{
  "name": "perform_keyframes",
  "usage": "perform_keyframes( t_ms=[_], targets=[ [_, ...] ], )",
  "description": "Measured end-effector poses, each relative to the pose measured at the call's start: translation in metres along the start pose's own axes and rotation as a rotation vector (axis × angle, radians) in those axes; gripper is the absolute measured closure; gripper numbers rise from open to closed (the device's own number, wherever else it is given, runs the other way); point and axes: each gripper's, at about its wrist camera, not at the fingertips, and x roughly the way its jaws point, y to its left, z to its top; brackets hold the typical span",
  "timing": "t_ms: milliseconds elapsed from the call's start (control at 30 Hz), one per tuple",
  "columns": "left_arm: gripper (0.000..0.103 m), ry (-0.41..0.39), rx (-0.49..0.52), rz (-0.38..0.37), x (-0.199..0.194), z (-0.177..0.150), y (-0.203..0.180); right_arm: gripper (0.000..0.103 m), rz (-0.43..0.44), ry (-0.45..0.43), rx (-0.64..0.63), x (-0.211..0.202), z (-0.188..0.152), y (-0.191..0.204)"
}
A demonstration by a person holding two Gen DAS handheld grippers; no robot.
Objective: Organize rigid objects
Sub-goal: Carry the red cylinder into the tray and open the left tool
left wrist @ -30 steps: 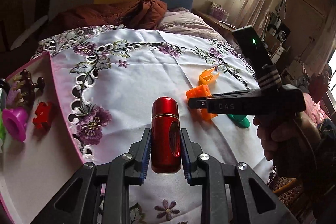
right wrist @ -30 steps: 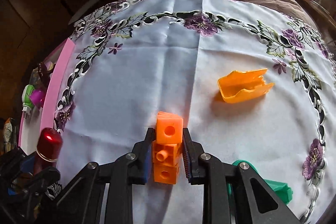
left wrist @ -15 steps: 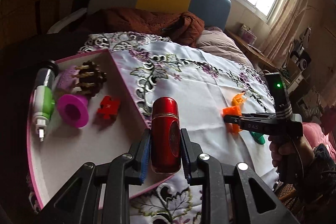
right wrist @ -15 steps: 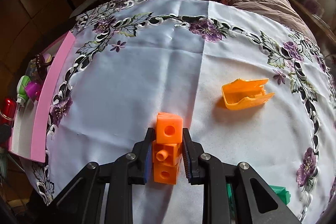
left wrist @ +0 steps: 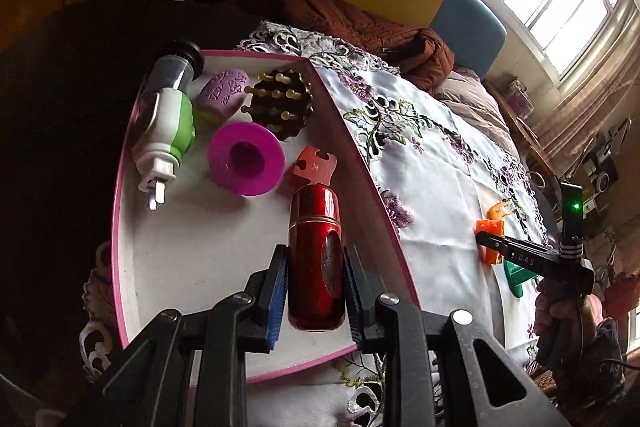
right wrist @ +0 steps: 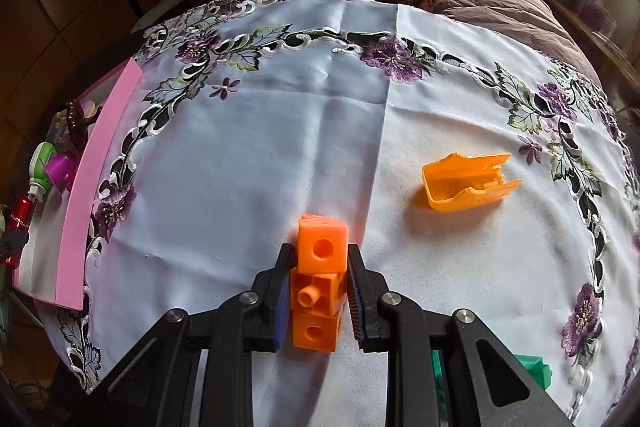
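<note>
Tray [left wrist: 224, 251] time: our left gripper [left wrist: 316, 287] is clamped on the red metallic canister [left wrist: 316, 259], held over the pink-rimmed tray's bare floor near the magenta cup [left wrist: 246, 163]. We'd lower it before letting go so it doesn't roll into the red clip [left wrist: 314, 163]. Right gripper [right wrist: 318, 287] pinches the orange block stack [right wrist: 320, 279] on the embroidered cloth [right wrist: 248, 155].
</note>
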Motion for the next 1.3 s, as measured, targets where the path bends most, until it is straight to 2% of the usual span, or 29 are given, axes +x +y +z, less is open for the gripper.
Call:
perform_keyframes(
  t_ms=[233, 433, 633, 900, 1300],
  targets=[
    [0.078, 0.046, -0.144, 0.011, 0.026, 0.009, 0.013, 0.078, -0.006, -0.002, -0.007, -0.001, 0.0, 0.001],
    [0.078, 0.046, -0.168, 0.04, 0.053, 0.019, 0.007, 0.078, -0.011, -0.003, -0.006, -0.001, 0.001, 0.0],
    [0.076, 0.032, -0.132, 0.06, 0.06, 0.028, 0.0, 0.078, -0.016, -0.004, -0.012, -0.001, 0.001, 0.001],
    [0.071, 0.031, -0.075, 0.108, 0.054, 0.023, -0.003, 0.078, -0.019, -0.004, -0.014, -0.001, 0.002, 0.001],
    [0.071, -0.067, 0.038, 0.198, 0.022, 0.015, -0.012, 0.078, -0.029, -0.008, -0.017, -0.001, 0.001, 0.002]
  ],
)
